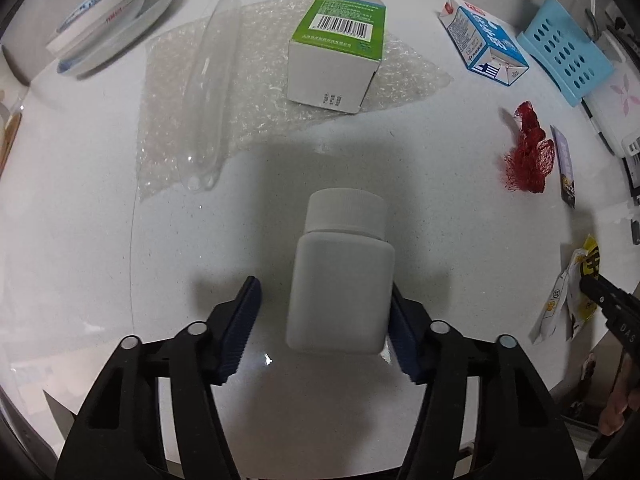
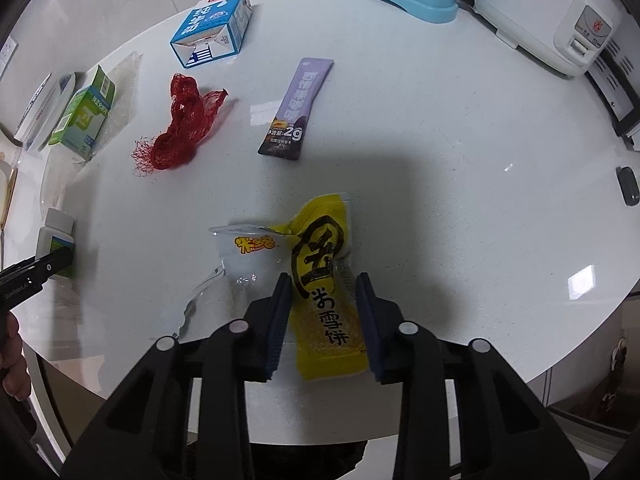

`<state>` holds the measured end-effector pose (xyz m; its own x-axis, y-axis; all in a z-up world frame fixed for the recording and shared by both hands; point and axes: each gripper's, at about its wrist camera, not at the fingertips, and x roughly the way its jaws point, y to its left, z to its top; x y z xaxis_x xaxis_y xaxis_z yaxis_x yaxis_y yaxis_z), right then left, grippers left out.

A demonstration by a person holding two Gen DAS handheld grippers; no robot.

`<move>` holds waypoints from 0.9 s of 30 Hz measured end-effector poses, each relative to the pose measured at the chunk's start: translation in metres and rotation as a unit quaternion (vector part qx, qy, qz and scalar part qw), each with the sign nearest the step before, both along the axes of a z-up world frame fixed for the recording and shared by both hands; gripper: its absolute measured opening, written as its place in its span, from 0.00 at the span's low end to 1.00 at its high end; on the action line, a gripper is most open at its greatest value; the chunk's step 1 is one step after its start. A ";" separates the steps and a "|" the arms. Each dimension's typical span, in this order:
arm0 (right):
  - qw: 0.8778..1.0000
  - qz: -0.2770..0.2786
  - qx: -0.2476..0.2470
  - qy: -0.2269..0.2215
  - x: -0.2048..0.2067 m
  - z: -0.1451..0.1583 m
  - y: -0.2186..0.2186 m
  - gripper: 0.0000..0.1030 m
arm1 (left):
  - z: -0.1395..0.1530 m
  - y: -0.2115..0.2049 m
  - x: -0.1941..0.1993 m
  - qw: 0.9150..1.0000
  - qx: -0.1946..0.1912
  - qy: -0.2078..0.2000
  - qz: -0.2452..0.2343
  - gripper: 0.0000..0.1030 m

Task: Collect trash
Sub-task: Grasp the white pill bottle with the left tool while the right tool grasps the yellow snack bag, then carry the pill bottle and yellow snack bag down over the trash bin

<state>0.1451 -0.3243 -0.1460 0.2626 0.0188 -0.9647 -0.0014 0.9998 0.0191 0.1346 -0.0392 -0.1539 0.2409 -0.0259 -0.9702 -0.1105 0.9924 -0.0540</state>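
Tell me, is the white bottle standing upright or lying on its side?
Upright. The white bottle stands on its base on the table, with its closed cap on top; the right wrist view shows it standing too. Whether it is full cannot be told.

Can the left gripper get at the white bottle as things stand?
Probably yes. The left gripper already straddles the white bottle: one pad looks against its side, the other stands off with bare table between. Nothing blocks it.

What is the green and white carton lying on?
The green and white carton lies on a sheet of clear bubble wrap spread over the white table. Anything directly beneath the carton is hidden.
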 end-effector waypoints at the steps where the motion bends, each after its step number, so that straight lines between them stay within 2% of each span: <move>1: 1.000 -0.001 0.005 0.002 0.000 0.000 -0.001 0.19 | 0.000 -0.002 0.001 1.000 0.004 -0.002 -0.004 0.46; 2: 1.000 -0.004 0.010 0.007 0.001 -0.001 -0.002 0.17 | 0.000 -0.004 0.002 1.000 0.010 -0.002 -0.008 0.41; 8: 1.000 -0.013 0.010 0.008 0.004 0.001 -0.003 0.08 | -0.002 -0.006 0.005 1.000 0.010 -0.003 -0.013 0.40; 17: 1.000 -0.020 0.015 0.001 -0.001 0.007 -0.006 0.07 | 0.003 -0.008 -0.008 1.000 0.008 -0.008 -0.022 0.40; 27: 0.999 -0.025 0.022 -0.021 -0.012 0.028 -0.007 0.07 | 0.029 -0.011 -0.024 0.999 -0.006 -0.032 -0.036 0.40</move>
